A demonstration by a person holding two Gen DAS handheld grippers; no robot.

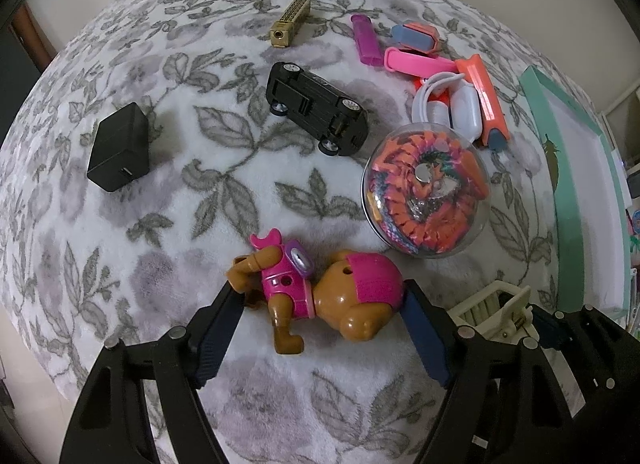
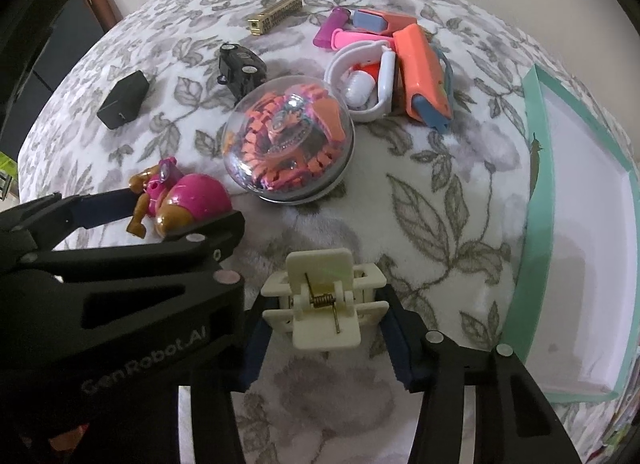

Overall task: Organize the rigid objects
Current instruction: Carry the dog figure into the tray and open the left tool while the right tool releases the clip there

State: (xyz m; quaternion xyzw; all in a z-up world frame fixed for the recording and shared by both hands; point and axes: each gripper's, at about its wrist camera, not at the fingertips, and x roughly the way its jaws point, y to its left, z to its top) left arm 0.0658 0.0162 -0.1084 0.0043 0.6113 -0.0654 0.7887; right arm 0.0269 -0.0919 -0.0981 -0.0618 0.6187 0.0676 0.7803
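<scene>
Cream clip [image 2: 324, 300], stiff, light and springy, sits clenched by its flat sides in the right gripper [image 2: 324, 338] just above the bed [image 2: 420, 191], while beyond it the left gripper [image 1: 320, 328] brackets a slick hard toy dog [image 1: 320, 292], contact unclear, best grasped mid-body.

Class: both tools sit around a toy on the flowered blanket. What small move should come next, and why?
Probably lift both. The left tool brackets the toy dog, and the right tool has closed on the cream clip. The green-rimmed tray lies to the right, bare.
</scene>
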